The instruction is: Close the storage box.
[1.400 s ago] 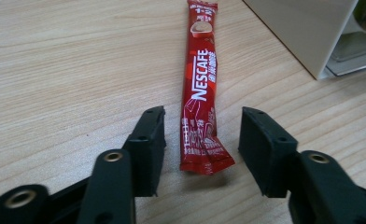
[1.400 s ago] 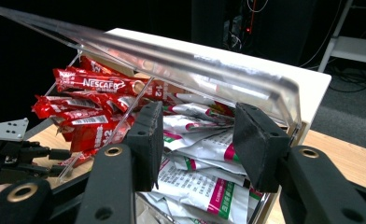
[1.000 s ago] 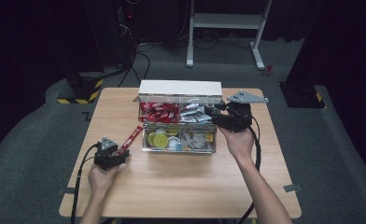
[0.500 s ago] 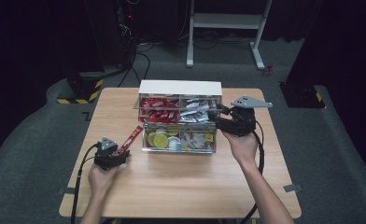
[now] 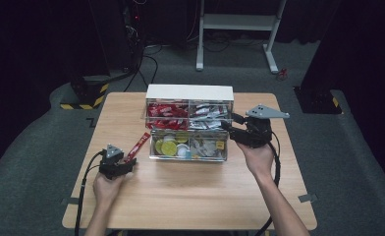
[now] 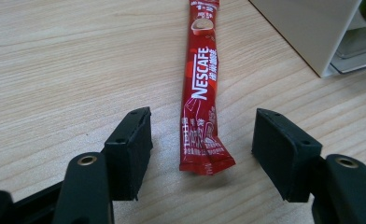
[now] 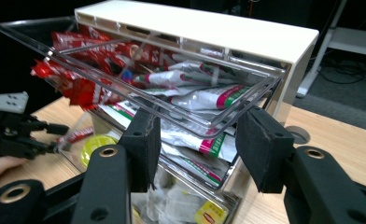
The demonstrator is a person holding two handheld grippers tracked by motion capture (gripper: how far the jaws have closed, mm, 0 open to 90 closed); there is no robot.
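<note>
A red Nescafe stick point(image 5: 140, 144) point(image 6: 202, 88) lies flat on the wooden table, left of the organizer. My left gripper point(image 5: 129, 162) point(image 6: 202, 135) rests on the table, open, with the stick's near end between the jaws and touching neither pad. The white-topped organizer point(image 5: 189, 92) point(image 7: 204, 28) has two clear drawers pulled out. The upper drawer point(image 5: 186, 129) point(image 7: 139, 100) holds red and white sachets. The lower drawer point(image 5: 188, 158) holds yellow cups and tea bags. My right gripper point(image 5: 228, 127) point(image 7: 197, 135) is at the upper drawer's right front corner, which sits between its open jaws.
The table point(image 5: 190, 196) has bare wood in front of the organizer and at both sides. On the floor behind it stand a white-framed stand point(image 5: 239, 29) and a yellow-and-black striped base point(image 5: 82, 96). Cables trail from both grippers toward the table's near edge.
My right gripper has shifted slightly to the right and toward the person, staying at the drawer's corner. The left gripper and the stick have not moved.
</note>
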